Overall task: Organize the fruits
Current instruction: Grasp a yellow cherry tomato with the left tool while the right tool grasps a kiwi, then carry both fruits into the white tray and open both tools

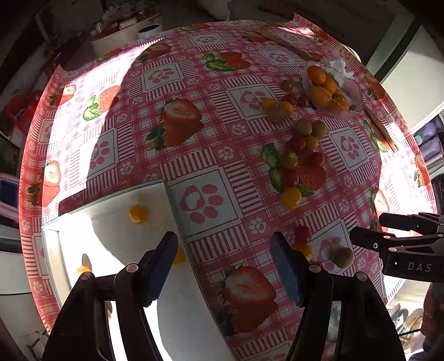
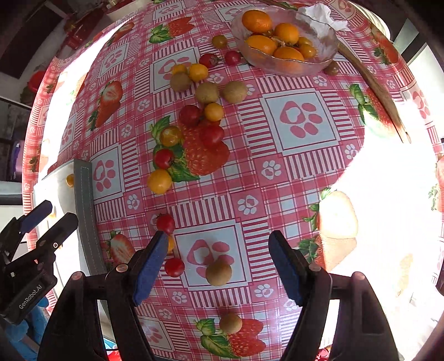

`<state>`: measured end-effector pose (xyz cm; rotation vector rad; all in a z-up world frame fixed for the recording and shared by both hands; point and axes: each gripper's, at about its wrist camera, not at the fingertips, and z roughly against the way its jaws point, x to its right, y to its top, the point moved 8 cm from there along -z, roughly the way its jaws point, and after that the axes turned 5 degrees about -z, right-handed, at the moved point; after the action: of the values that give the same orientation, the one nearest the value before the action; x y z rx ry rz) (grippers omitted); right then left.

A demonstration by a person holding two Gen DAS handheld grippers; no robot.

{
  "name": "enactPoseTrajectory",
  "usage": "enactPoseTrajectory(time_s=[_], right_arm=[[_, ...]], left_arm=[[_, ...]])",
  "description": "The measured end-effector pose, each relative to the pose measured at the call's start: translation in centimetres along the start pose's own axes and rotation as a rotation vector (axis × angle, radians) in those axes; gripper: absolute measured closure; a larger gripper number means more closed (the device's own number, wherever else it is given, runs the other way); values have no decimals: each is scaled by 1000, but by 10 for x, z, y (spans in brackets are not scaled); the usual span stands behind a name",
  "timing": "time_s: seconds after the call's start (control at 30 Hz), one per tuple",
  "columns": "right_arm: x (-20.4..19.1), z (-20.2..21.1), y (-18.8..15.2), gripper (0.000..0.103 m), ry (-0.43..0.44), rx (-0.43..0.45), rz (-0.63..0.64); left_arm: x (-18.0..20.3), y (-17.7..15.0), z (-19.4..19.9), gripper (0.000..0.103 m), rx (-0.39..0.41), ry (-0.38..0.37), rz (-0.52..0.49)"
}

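Red and yellow cherry tomatoes and small brown round fruits lie scattered on the strawberry-print tablecloth. My right gripper is open above one brown fruit, without touching it; a red tomato lies by its left finger. My left gripper is open and empty over the edge of a white tray holding a yellow tomato. A glass bowl with oranges stands at the far side. Each gripper shows in the other's view: left gripper, right gripper.
A main cluster of fruits lies mid-table. Crumpled white paper sits in the bowl, and a long wooden stick lies along the far right edge. Strong sunlight washes out the right side. Cluttered furniture surrounds the round table.
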<state>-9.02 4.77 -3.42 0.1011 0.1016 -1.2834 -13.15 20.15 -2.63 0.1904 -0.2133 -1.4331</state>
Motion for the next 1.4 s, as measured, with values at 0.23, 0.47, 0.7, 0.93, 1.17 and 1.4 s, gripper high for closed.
enactPoseTrajectory(time_s=[0.23,0.47,0.7,0.93,1.17,1.4], right_arm=[[24,-7,-30,25,20,-31,11],[14,-21,-49,25,29,-54,69],[-4,-32,-53,26,32,-71,120],[-36,-41,-41,39,2,-50,145],[-49,-44,-33,71,-15,-41,155],[-33,-38,-32,75,42,-52,110]], left_arm=[[30,12,-31,33,-44,-23,-42],[38,18,-56,33,-90,-26,-29],[45,21,-68,33,-103,-12,-35],[53,26,-73,34,-101,24,-28],[60,35,-70,58,-82,29,-26],[63,34,-58,77,-55,-30,-10]])
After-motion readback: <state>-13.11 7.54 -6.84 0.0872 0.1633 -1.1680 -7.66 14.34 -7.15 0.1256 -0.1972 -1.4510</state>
